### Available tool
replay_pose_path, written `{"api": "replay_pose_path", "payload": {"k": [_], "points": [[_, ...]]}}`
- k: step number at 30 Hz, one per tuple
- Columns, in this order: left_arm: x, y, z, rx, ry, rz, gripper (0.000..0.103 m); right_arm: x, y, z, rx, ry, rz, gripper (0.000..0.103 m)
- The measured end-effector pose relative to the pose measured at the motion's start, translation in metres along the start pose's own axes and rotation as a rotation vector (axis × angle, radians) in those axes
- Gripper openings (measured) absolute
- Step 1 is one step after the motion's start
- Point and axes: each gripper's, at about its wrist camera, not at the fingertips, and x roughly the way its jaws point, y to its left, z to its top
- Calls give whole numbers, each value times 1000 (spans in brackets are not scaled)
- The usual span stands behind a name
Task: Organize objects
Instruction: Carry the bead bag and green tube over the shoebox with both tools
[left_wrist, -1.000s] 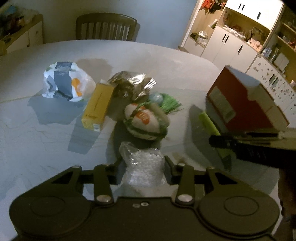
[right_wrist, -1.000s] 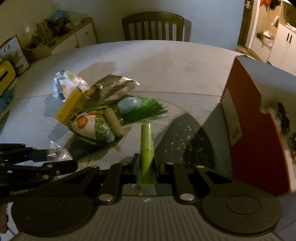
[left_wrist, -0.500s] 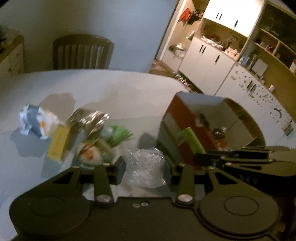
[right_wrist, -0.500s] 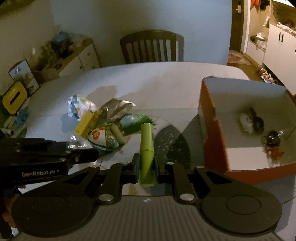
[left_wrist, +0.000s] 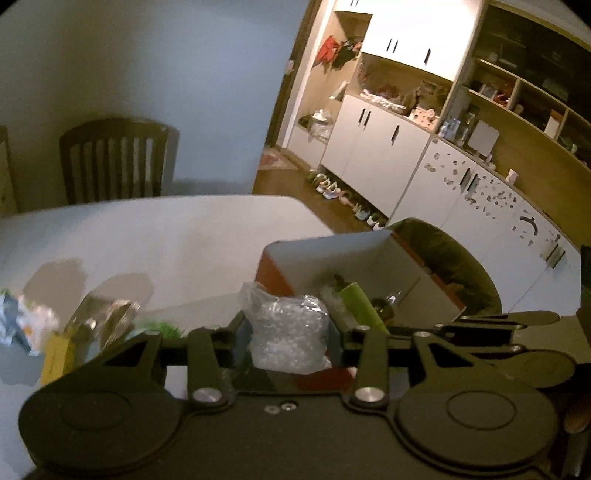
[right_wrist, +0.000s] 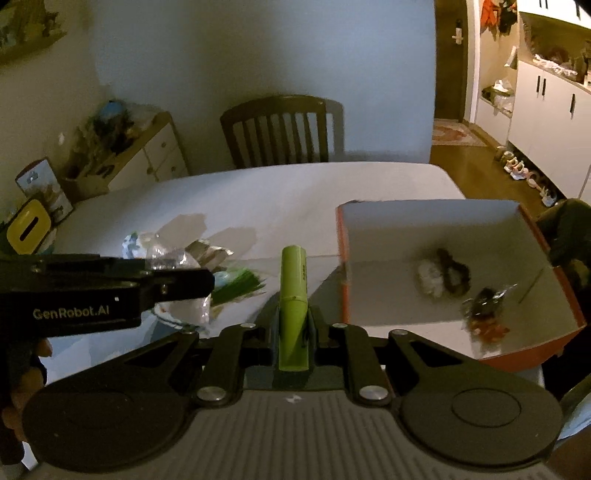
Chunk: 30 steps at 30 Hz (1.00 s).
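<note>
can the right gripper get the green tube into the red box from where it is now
Probably yes. The right gripper is shut on the green tube, and the open-topped red box sits just to its right with nothing between them; only a few small items lie inside.

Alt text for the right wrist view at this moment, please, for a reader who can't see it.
The right gripper is shut on a green tube, held above a white table beside an open red box with a few small items inside. At left, the left gripper holds a clear plastic bag over a pile of snack packets; a wooden chair stands behind.
</note>
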Motion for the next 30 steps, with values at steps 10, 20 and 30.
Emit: {"api": "replay_pose_path", "payload": {"k": [10, 20, 30], "points": [[45, -54, 13, 40, 45, -26, 42, -11, -71, 11, 33, -29, -37, 16], [110, -89, 14, 70, 129, -3, 42, 6, -153, 17, 66, 7, -106, 16], [173, -113, 16, 98, 240, 27, 42, 50, -216, 28, 97, 65, -148, 16]]}}
